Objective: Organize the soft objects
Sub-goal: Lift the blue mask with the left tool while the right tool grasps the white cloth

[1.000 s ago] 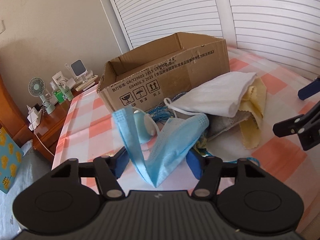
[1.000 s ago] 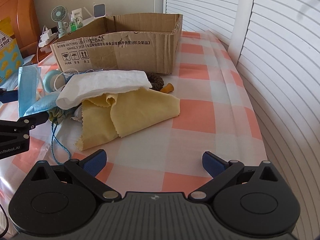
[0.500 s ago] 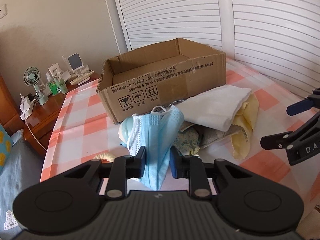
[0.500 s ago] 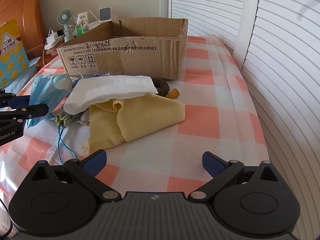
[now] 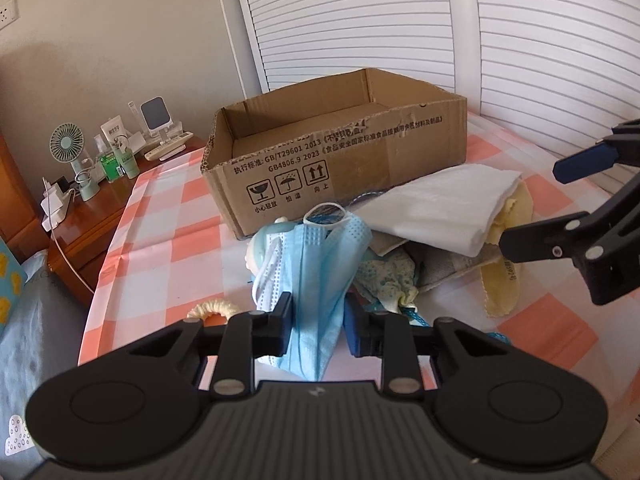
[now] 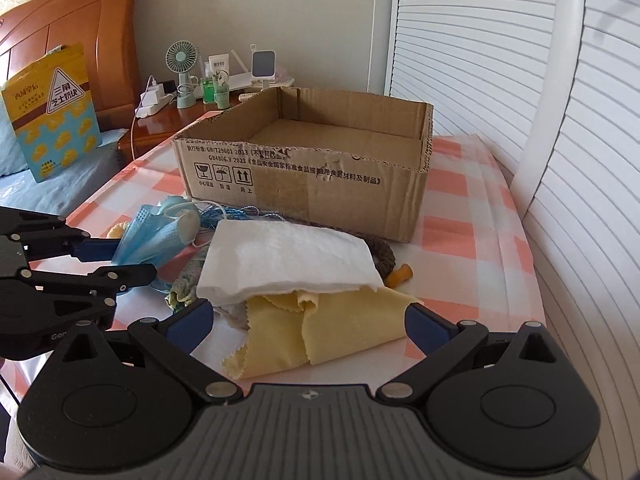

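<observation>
A blue face mask (image 5: 320, 264) hangs bunched between the pads of my left gripper (image 5: 318, 322), just in front of the open cardboard box (image 5: 340, 160). The pads still press on the mask while the jaws are opening slightly. In the right wrist view the mask (image 6: 152, 236) shows at the left, held by the left gripper (image 6: 128, 260). My right gripper (image 6: 308, 322) stands open above the yellow cloth (image 6: 320, 332), holding nothing. A folded white cloth (image 6: 288, 260) lies on top of the yellow one. The box (image 6: 320, 184) holds nothing that I can see.
The pile on the checked tablecloth also has a patterned cloth (image 5: 384, 276), a cream scrunchie (image 5: 212, 306), blue string, a brown ring (image 6: 386, 256) and a small orange piece (image 6: 400, 274). A nightstand with a fan (image 5: 72, 152) stands left. Shutter doors run along the right.
My left gripper closed on the blue mask and drew it up into a bunch. My right gripper moved forward and up, closer to the cloths and the box.
</observation>
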`<state>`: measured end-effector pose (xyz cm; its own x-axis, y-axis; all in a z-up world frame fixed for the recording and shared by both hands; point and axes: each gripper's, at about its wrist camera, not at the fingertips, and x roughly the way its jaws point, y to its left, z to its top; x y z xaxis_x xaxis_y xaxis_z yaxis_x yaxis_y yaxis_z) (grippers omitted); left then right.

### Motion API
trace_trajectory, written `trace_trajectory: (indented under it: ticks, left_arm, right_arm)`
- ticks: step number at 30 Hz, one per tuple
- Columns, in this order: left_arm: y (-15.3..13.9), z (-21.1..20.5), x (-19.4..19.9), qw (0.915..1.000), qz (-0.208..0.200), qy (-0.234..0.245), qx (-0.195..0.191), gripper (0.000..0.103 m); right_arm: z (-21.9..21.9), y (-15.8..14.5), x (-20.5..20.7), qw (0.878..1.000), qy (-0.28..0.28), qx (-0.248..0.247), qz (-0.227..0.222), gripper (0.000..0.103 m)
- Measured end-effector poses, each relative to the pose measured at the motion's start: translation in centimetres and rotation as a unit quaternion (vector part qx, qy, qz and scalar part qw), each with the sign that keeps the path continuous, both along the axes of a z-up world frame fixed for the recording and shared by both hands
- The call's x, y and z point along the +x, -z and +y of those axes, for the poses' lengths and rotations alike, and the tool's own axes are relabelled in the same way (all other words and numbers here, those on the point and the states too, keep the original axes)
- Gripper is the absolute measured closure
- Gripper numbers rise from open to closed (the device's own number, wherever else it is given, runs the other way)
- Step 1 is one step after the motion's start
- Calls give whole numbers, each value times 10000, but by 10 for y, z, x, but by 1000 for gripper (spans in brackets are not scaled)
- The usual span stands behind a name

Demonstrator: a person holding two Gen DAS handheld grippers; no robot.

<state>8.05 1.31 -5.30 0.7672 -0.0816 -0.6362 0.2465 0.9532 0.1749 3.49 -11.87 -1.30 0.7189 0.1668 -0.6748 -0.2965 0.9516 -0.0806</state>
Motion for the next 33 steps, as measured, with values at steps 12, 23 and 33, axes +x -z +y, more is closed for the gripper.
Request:
trace_trajectory:
  ticks: [12,23,33]
  left_arm:
    - [-2,15,5,9995,10,-77,-321,83]
    - [-4,26,9,9987,167,31,-489,83]
    - [-5,26,10,9985,192,129,-486,83]
  right_arm:
    - [13,-2,12,9996,-202,-165,118,0]
    - [29,3,76,9966,-406,-43,721,0]
    - [48,6,64,9921,-769,-717,683,42]
